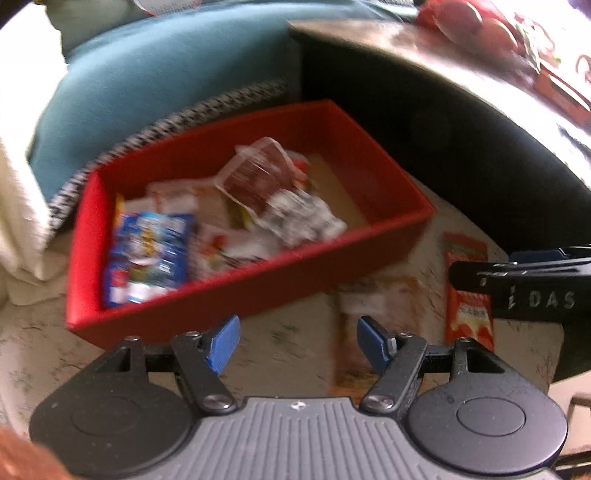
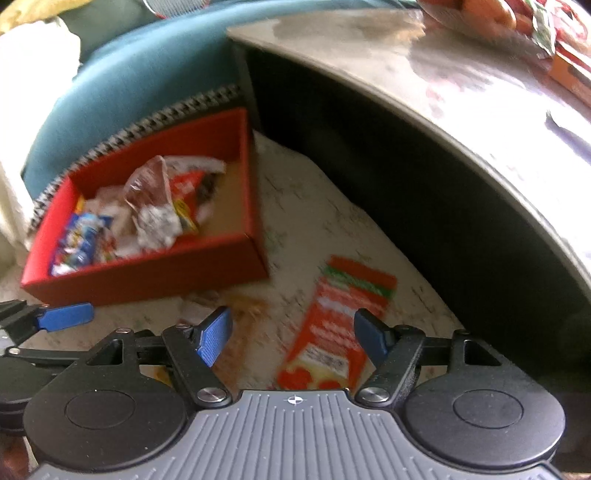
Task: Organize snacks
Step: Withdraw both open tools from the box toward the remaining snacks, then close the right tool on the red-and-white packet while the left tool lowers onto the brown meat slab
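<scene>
A red box (image 1: 258,291) (image 2: 147,275) on the pale floor holds several snack packets, among them a blue one (image 1: 147,254) and a clear crinkled wrapper (image 1: 266,192). An orange-red snack packet (image 2: 332,332) (image 1: 467,291) lies flat on the floor right of the box. A pale brown packet (image 1: 373,310) (image 2: 236,317) lies between them. My left gripper (image 1: 297,341) is open and empty, just in front of the box and above the brown packet. My right gripper (image 2: 293,334) is open and empty, right over the orange-red packet.
A dark low table (image 2: 406,110) with a shiny top curves along the right, with red packages (image 1: 480,22) on it. A teal cushion (image 1: 147,81) with a patterned edge sits behind the box. White cloth (image 1: 18,221) lies at the left.
</scene>
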Motion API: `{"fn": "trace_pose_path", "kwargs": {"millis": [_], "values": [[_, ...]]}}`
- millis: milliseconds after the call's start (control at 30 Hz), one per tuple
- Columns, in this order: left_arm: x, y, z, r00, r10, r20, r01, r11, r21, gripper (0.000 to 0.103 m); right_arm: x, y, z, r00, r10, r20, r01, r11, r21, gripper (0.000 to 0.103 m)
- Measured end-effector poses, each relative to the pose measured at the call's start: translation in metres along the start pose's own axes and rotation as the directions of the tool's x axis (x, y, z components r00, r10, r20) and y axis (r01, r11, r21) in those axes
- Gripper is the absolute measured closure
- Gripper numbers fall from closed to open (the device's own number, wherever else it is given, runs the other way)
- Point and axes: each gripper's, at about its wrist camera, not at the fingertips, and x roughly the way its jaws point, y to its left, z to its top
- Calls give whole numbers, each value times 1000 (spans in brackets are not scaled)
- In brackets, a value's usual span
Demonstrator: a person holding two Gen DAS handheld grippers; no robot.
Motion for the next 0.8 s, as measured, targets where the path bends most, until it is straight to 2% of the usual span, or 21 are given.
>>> {"fn": "trace_pose_path", "kwargs": {"millis": [133, 300, 367, 467, 567, 700, 800], "values": [[17, -19, -4, 999, -24, -43, 24, 1000, 4, 39, 8, -14, -4, 999, -25, -26, 26, 999, 29, 23], [33, -33, -2, 997, -50, -62, 48, 999, -24, 39, 17, -30, -4, 998, -7, -56, 13, 996, 93, 22], [39, -38, -1, 996, -61, -67, 59, 998, -26, 29, 19, -34, -4, 998, -3, -64, 10, 994, 110, 21], [51, -45, -1, 995, -57, -78, 55, 998, -21, 28, 22, -37, -2, 998, 5, -69, 4, 992, 129, 20], [60, -50, -3, 997, -35, -66, 35, 999, 3, 15, 24, -39, 0, 998, 5, -70, 4, 991, 131, 20], [61, -54, -7, 999, -24, -42, 26, 999, 36, 16, 31, -38, 1, 996, 0, -88, 11, 992, 127, 20], [59, -56, -13, 999, -14, -43, 17, 997, 70, 25, 37, -35, 1, 994, 11, -109, 4, 991, 135, 20]]}}
